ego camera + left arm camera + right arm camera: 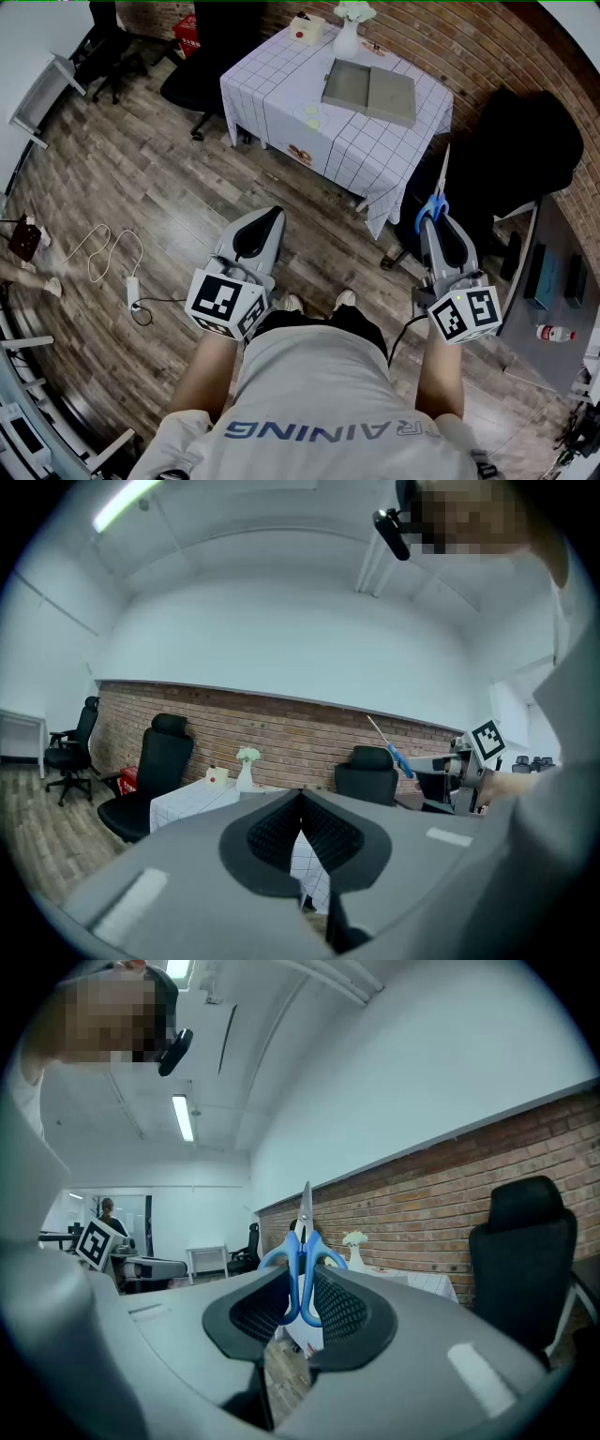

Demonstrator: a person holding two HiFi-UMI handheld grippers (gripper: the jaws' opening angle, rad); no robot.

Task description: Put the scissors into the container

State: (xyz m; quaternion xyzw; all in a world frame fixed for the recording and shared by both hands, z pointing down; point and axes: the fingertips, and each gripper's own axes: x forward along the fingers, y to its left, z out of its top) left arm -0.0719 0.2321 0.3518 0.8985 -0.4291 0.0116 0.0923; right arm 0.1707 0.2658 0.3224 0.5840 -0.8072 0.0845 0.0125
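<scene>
The blue-handled scissors (434, 202) stand blades-up between the pads of my right gripper (433, 221), which is shut on the handles. In the right gripper view the scissors (302, 1260) sit upright in the right gripper (302, 1288). My left gripper (270, 216) hangs over the wooden floor with its jaws shut and nothing in them; its own view shows the left gripper (300, 801) closed, with the scissors (396, 754) far off to the right. The grey flat container (368, 92) lies open on the checked table (281, 94), well ahead of both grippers.
A white vase (347, 36) and a small box (306, 28) stand at the table's far edge. Black office chairs (525, 155) stand beside the table at right and at back left (202, 80). A power strip with its cord (131, 295) lies on the floor at left.
</scene>
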